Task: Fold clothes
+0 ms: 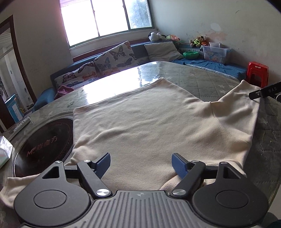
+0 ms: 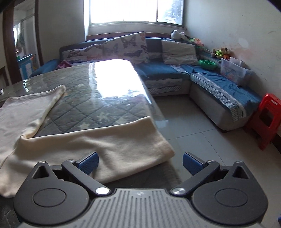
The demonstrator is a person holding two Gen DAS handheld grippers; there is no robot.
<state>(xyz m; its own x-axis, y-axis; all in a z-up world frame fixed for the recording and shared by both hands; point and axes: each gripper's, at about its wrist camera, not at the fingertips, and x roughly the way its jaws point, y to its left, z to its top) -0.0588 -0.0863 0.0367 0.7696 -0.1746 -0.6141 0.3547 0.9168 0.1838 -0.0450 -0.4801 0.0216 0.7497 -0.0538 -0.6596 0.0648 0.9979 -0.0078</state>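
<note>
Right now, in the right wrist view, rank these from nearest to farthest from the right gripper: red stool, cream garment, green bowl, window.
1. Cream garment: just ahead of the right gripper, on the table's near edge.
2. Red stool: on the floor, far right.
3. Green bowl: on the sofa, right of centre.
4. Window: back wall.

A cream garment (image 1: 144, 121) is laid over a grey quilted worktop (image 2: 91, 105) patterned with pale stars. Butterfly-print cushions (image 1: 116, 56) are seen on a blue sofa (image 2: 163, 71); a red stool (image 2: 267, 119) is placed alongside.
</note>
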